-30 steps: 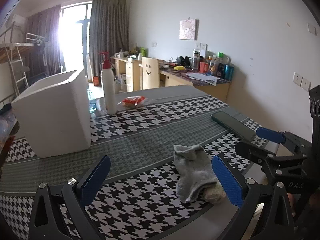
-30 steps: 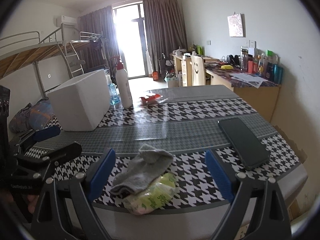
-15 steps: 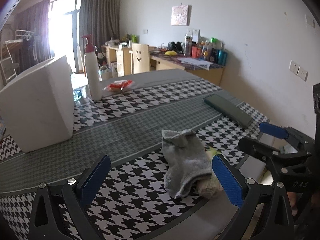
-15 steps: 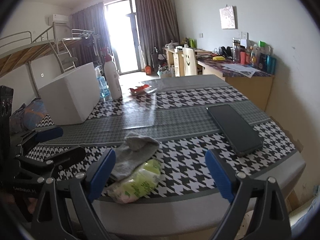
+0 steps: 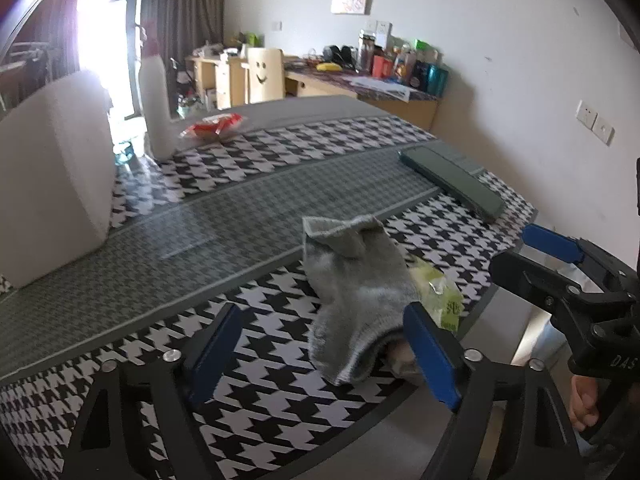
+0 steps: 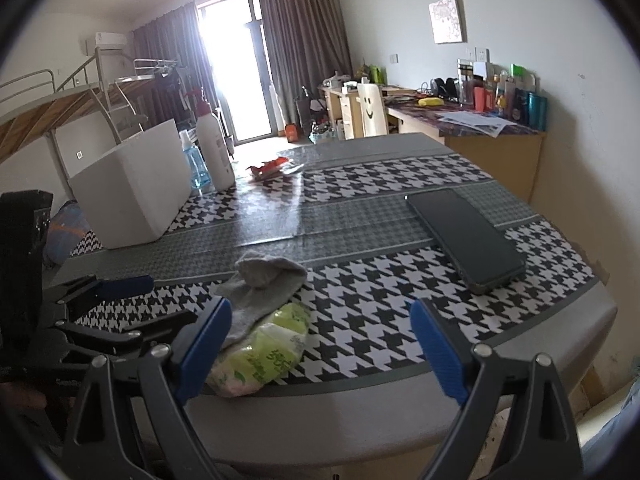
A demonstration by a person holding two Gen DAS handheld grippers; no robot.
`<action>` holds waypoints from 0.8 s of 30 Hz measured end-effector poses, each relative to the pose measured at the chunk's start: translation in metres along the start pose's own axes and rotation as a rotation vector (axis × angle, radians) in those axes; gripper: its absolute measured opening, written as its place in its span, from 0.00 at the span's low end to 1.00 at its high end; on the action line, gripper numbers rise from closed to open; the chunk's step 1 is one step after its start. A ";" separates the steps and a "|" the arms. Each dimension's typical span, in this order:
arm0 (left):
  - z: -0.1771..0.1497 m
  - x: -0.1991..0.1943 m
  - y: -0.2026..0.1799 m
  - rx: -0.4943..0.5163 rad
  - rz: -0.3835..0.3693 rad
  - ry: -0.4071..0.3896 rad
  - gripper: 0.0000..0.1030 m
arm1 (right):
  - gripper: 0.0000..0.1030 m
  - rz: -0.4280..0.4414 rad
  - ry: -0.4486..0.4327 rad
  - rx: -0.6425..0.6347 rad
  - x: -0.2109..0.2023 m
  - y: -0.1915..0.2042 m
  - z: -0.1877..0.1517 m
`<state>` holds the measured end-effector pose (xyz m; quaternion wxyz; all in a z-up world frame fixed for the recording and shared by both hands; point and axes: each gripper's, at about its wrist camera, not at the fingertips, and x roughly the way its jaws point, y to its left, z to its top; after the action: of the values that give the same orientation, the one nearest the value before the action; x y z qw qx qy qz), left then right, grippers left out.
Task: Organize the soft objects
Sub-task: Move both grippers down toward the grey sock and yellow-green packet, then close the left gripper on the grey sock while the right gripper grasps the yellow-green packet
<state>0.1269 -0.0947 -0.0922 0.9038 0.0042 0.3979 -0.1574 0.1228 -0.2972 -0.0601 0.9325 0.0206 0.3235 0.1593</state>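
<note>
Closest in, the left tool hangs low over the near edge of the surface, its blue ribbed pads apart but closing in, with the open cuff end of the sock between them, nothing pinched yet as far as I can see. The sock is a soft grey knit, rumpled, lying half draped over a crinkly green-and-white plastic pack right at the surface's front edge. The right tool sits just to the side of it, pads spread wide and holding nothing; the pack and the sock's toe end lie by its left pad. A bit of hand shows behind that tool in the left view. The surface itself is covered in a black-and-white houndstooth cloth with plain grey woven bands, all under a glossy clear sheet that throws reflections. Further out on the right lies a flat dark phone, rectangular with rounded corners. Back left there's a chunky white foam box, matte with rounded corners, and beside it a tall white pump bottle with a red top, a small clear blue bottle, and a crumpled red wrapper.
</note>
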 end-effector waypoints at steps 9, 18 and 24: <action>-0.003 0.015 -0.002 -0.003 -0.043 0.071 0.55 | 0.91 0.007 0.031 0.011 0.006 -0.002 -0.006; -0.006 0.017 0.002 -0.026 -0.048 0.076 0.35 | 0.91 0.063 0.101 0.027 0.019 0.000 -0.016; -0.008 0.015 0.003 -0.020 -0.048 0.069 0.32 | 0.91 0.092 0.129 0.013 0.022 0.008 -0.019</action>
<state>0.1318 -0.0948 -0.1086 0.8856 -0.0089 0.4304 -0.1746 0.1251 -0.2842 -0.0870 0.9013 0.0315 0.3825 0.2010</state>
